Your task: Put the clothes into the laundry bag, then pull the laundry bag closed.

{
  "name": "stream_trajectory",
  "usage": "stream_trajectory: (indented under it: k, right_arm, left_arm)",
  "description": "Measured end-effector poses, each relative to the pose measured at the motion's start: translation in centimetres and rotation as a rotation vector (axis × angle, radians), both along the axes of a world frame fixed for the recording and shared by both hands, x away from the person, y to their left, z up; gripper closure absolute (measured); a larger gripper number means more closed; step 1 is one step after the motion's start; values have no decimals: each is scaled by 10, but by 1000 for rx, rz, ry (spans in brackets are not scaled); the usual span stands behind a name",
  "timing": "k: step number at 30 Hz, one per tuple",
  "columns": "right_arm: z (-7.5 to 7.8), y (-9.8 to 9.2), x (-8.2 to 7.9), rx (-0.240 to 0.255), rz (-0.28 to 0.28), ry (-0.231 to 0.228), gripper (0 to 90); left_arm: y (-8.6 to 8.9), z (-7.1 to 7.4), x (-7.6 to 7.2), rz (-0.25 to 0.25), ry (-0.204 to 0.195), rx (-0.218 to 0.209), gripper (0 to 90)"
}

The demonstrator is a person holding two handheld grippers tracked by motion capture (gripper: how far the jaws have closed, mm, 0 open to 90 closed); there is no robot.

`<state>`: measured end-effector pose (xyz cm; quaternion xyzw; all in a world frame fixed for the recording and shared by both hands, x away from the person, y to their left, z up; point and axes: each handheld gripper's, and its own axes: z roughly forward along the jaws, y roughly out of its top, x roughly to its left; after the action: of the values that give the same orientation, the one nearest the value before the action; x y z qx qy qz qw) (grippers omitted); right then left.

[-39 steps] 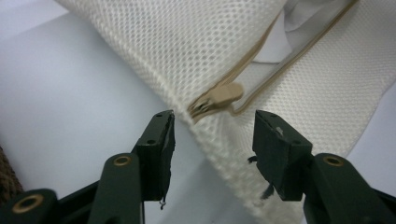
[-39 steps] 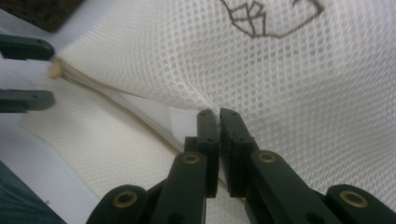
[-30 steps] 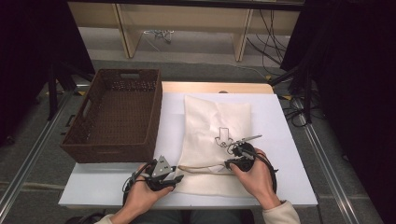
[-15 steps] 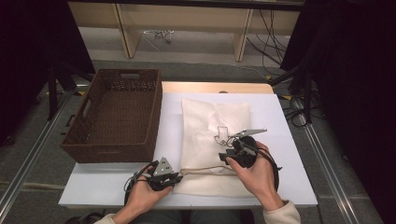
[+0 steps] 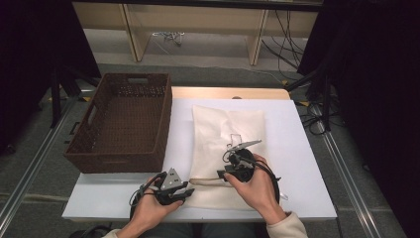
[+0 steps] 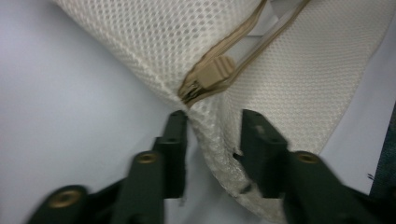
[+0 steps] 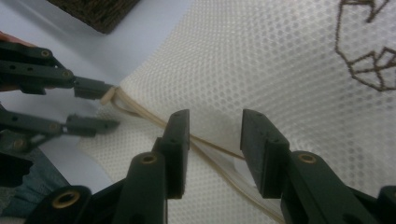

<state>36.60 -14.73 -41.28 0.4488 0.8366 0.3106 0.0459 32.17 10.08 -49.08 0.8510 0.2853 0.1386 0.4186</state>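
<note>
Two grippers were worked at the mesh laundry bag (image 5: 225,144) near the surface's front edge. The left gripper (image 6: 211,135), half open, straddled the zipper-end corner ungripped; the right gripper (image 7: 214,135), just reopened, held nothing. The corner should be pinched firmly before the zipper pull (image 6: 215,70) is drawn.

Both forearms reach in from the near edge. The left gripper (image 5: 184,191) lies low, pointing toward the right one, its jaws just reopened and standing apart. The right gripper (image 5: 225,174) sits farther up, angled back toward the left, jaws parted too. Each hand wraps its gripper's body from behind.
</note>
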Motion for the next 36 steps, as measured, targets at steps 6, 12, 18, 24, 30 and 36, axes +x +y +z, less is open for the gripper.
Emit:
stream_trajectory:
  k: [6,12,18,24,30,36]
  right_arm:
    - [2,7,5,13,5,8,602]
    - [3,10,9,26,-1,15,571]
    - [0,9,12,28,-7,17,552]
    - [0,10,12,54,-11,43,534]
    - [-3,16,16,61,7,53,531]
    - [-2,25,15,64,29,54,532]
  left_arm:
    - [9,2,-4,8,-61,-14,345]
    - [10,4,-7,24,-73,-12,246]
    - [9,4,-8,61,-66,-61,191]
    - [12,4,-6,64,-53,-78,178]
    - [14,5,-5,91,-18,-113,190]
    - [14,5,-3,74,-33,-101,197]
